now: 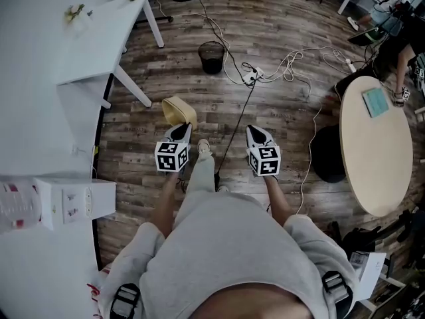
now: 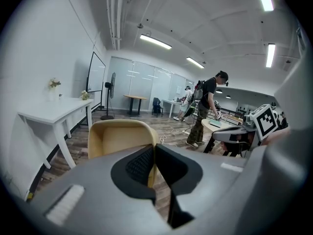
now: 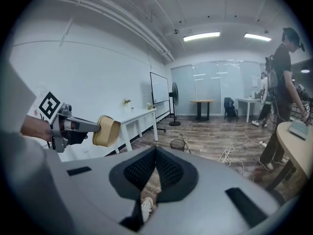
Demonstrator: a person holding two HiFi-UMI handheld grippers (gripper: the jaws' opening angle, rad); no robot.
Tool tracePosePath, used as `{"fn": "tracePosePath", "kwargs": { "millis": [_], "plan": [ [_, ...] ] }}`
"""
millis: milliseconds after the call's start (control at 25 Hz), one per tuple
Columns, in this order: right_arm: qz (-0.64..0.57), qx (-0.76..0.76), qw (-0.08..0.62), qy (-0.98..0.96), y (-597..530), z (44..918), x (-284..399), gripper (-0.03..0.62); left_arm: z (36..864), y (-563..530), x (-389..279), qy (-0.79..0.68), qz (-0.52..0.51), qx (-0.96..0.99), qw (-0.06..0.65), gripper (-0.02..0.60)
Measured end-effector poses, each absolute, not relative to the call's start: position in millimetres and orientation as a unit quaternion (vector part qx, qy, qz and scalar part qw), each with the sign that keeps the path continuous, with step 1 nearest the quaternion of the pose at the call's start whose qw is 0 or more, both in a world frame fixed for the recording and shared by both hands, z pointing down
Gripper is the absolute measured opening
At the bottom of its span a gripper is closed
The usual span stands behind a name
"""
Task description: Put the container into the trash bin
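Fingers (image 2: 141, 166) of left gripper (image 1: 183, 127) pinch container (image 1: 178, 110) over plank floor (image 1: 279, 98), trash bin (image 1: 212, 57) ahead.

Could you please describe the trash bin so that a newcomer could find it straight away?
Look at the wooden floor just past the slanted legs of the white table. The trash bin stands there beside a tangle of white cables: the only small, round, dark mesh basket.

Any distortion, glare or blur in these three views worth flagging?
Head view: evenly lit, the white table nearly washed out. Left gripper view: strong fisheye, dark corners, container sharp. Right gripper view: same fisheye, trash bin small but clear.
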State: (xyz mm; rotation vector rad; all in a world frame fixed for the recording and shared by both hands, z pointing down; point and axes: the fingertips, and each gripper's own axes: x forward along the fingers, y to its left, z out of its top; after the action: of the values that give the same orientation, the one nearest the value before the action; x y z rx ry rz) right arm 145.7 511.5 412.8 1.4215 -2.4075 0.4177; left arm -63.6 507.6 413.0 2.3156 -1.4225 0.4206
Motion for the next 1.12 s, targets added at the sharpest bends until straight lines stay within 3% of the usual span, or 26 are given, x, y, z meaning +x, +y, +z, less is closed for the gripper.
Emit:
{"fn": "tracePosePath", "kwargs": {
  "millis": [1120],
  "plan": [
    [0.159, 0.519, 0.183, -0.82, 293, 419, 106, 0.014, 426, 272, -92, -0.466, 0.157, 0.843, 0.219, 0.026]
  ]
}}
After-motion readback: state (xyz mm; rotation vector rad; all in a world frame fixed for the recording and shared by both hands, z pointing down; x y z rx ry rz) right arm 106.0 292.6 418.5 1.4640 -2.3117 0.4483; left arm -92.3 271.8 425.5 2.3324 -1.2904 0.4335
